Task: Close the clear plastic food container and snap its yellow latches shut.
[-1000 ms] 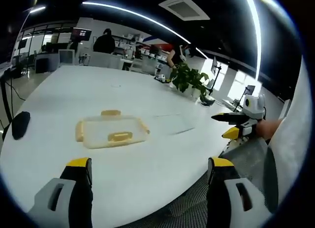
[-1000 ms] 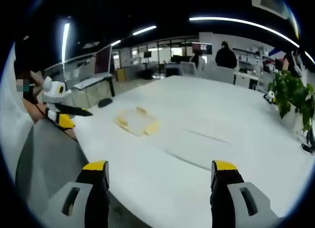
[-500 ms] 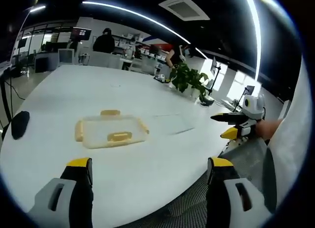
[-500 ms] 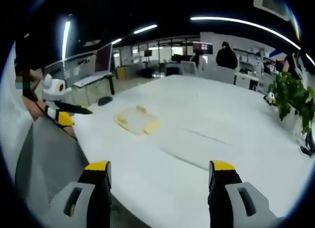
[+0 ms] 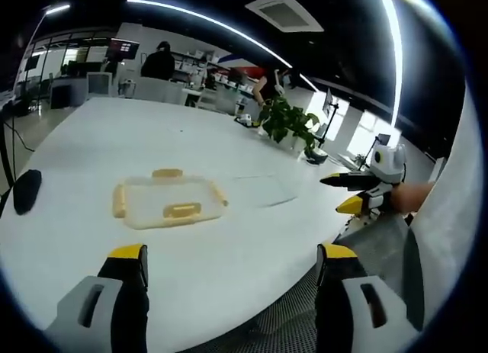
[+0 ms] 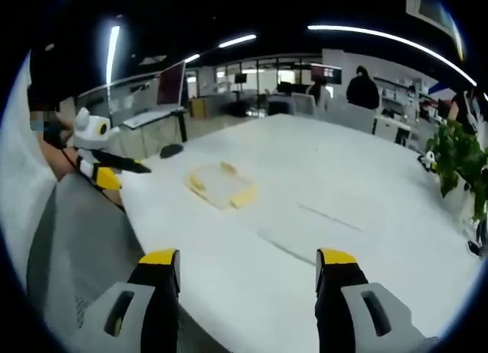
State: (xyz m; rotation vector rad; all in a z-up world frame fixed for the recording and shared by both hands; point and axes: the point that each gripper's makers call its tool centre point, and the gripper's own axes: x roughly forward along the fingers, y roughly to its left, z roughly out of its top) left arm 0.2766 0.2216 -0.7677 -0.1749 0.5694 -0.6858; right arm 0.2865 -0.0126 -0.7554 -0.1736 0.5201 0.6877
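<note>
A clear plastic food container with yellow latches lies flat on the white table, its lid on top. In the right gripper view the same container sits left of centre. My left gripper hangs open near the table's front edge, well short of the container. My right gripper is open too, above the table edge with nothing between its jaws. Each gripper appears in the other's view: the right gripper at the right, the left gripper at the left, both off the table.
A potted green plant stands at the table's far side. A black mouse-like object lies at the left on the table. People sit at desks in the background. Grey cloth over a lap fills the near side.
Both views have shifted slightly with the hands; the container stays in place and both grippers stay open.
</note>
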